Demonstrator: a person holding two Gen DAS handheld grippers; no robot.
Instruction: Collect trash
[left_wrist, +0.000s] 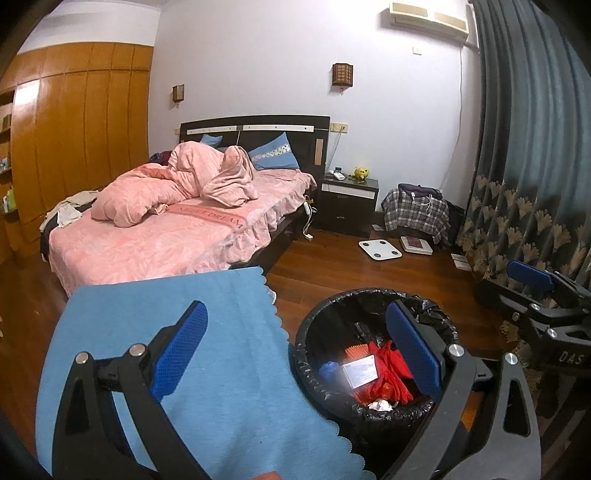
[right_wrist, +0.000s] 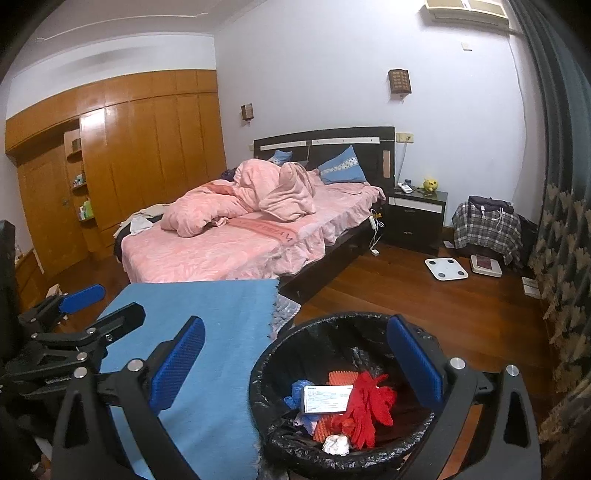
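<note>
The trash bin (right_wrist: 343, 391), lined with a black bag (right_wrist: 295, 454), stands on the floor beside a blue cloth (right_wrist: 207, 332). It holds red gloves (right_wrist: 369, 402), a white box (right_wrist: 327, 398) and a crumpled tissue (right_wrist: 336, 443). Both grippers hover above, empty. The right gripper (right_wrist: 295, 369) is spread wide and lies nearer, its span straddling the bin's left rim. The left gripper (left_wrist: 295, 354) is equally wide, mostly over the cloth. No loose trash is visible on the cloth; collection appears largely done.

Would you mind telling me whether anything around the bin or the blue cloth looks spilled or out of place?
Nothing looks spilled. The trash bin stands upright with its black liner in place, and the red glove, white box and crumpled tissue all lie inside it. The blue cloth beside it lies flat and bare.
</note>
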